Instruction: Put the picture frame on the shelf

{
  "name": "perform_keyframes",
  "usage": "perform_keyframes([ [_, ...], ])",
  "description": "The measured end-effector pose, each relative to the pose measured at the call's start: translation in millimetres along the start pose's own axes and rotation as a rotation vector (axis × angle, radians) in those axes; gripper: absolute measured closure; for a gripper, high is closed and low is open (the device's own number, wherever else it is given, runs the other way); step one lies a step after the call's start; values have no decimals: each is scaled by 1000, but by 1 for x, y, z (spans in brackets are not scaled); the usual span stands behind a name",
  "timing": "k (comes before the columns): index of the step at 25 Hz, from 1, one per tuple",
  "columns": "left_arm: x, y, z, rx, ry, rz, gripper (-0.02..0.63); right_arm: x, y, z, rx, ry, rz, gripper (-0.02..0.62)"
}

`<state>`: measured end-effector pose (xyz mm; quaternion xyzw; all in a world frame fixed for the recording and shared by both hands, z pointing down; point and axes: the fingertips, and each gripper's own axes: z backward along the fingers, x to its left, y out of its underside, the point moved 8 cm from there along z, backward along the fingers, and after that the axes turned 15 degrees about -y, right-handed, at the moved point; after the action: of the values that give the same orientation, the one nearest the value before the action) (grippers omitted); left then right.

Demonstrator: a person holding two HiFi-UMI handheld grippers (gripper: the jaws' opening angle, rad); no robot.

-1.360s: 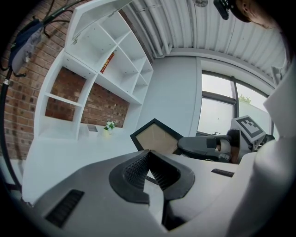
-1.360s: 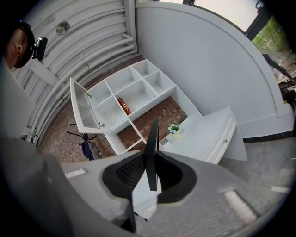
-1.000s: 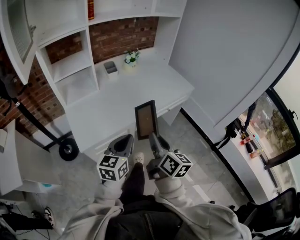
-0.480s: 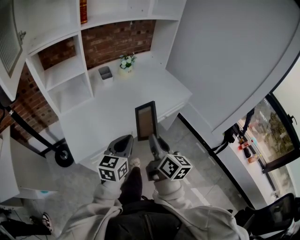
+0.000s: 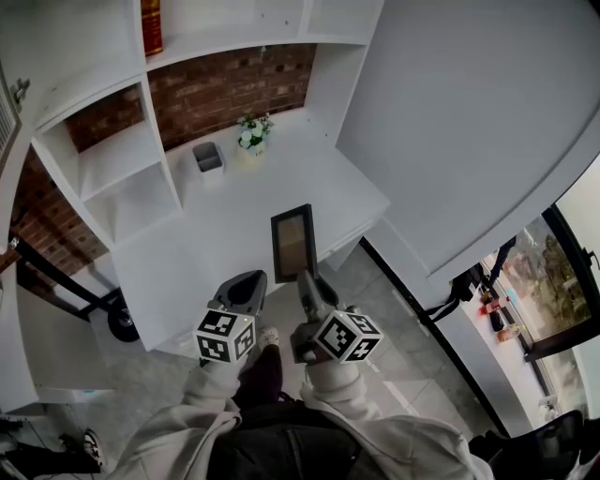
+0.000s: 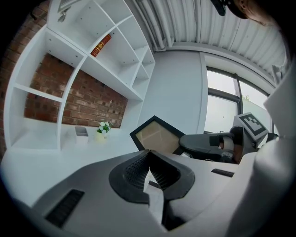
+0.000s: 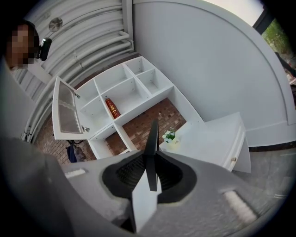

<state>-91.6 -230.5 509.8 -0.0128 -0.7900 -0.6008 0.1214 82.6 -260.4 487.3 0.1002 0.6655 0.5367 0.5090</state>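
The picture frame [image 5: 293, 244] has a black border and a tan inside. It stands upright over the front edge of the white desk [image 5: 206, 234], with my right gripper [image 5: 306, 279] shut on its lower edge. In the right gripper view the picture frame [image 7: 151, 148] shows edge-on between the pads. My left gripper [image 5: 246, 284] hovers just left of it, shut and holding nothing; from the left gripper view the picture frame [image 6: 157, 136] appears tilted, beside the right gripper [image 6: 208, 144]. The white shelf unit [image 5: 117, 159] rises at the desk's back and left.
A small flower pot [image 5: 251, 137] and a grey cup [image 5: 207, 157] stand at the back of the desk before a brick wall. A red book [image 5: 150, 22] sits in an upper compartment. A cabinet door [image 7: 64, 113] hangs open at the shelf's left. Grey tiled floor lies below.
The head view has shifted, so the shelf unit and desk sit a little further right and lower. Both grippers and the held frame keep their places relative to each other.
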Motion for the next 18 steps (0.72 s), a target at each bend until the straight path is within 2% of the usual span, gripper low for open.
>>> perform_keyframes([
  [13, 34, -46, -83, -26, -35, 38, 602, -49, -40, -92, 44, -38, -14, 529],
  [18, 56, -63, -113, -42, -63, 92, 603, -67, -51, -133, 79, -64, -13, 529],
])
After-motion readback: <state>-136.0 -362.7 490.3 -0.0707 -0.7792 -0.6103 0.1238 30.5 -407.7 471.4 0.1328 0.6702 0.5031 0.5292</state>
